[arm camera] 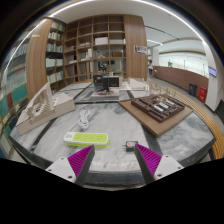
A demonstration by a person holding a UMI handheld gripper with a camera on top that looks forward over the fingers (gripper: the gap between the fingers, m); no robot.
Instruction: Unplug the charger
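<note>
Charger (131,146): small dark plug-like object on the pale table top (110,125), lying just ahead of the gripper (113,158), between its two fingertips and nearer the right-hand one. Its detail is too small to read, and no cable can be made out.

Power strip (86,139): long, yellow-green and white, lying flat on the same table, just beyond the left finger. It sits beside the charger with a gap between them.

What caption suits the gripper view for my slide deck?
Open gripper hovers over a table, a yellow-green power strip just ahead.
</note>
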